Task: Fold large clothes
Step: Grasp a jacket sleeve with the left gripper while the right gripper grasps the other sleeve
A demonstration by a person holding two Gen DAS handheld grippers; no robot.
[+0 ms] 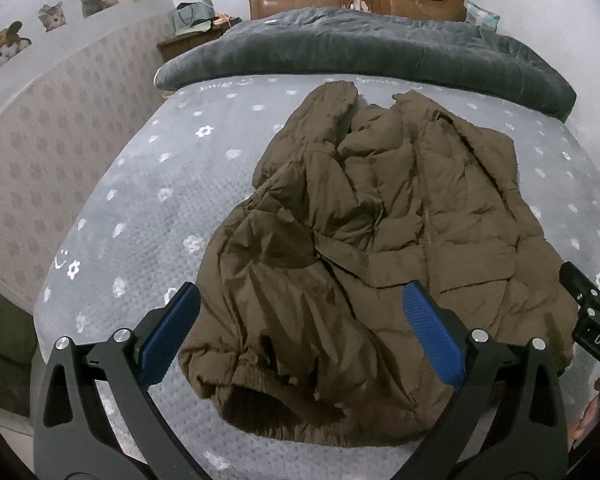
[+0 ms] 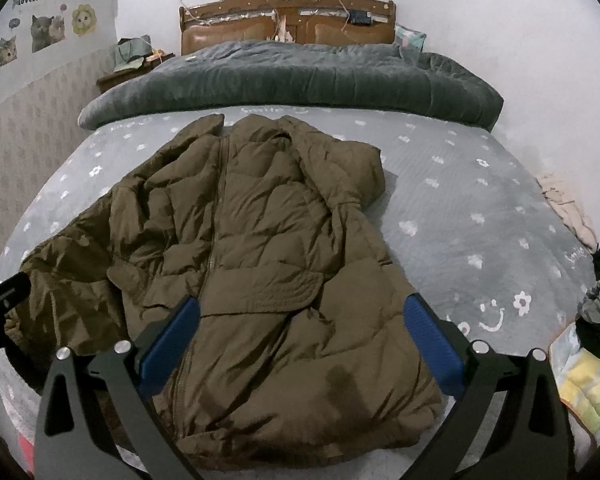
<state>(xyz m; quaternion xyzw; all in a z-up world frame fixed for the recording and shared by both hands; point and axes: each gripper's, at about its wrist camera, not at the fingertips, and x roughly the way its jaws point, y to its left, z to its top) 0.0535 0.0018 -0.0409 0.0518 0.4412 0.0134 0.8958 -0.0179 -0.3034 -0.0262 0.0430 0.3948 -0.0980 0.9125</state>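
A brown puffer jacket [image 1: 380, 220] lies rumpled on the bed, front up, zipper running down its middle, hem toward me. It also shows in the right wrist view [image 2: 268, 264]. One sleeve lies folded across the body on the left side. My left gripper [image 1: 302, 320] is open and empty, above the jacket's near left hem. My right gripper [image 2: 300, 324] is open and empty, above the jacket's near right hem. The right gripper's edge shows at the right of the left wrist view [image 1: 592, 312].
The bed has a grey sheet with white flowers [image 2: 480, 216]. A dark grey duvet [image 2: 300, 76] is bunched at the far end, before a wooden headboard [image 2: 288, 16]. A wall runs along the left. Cloth [image 2: 568, 208] lies at the bed's right edge.
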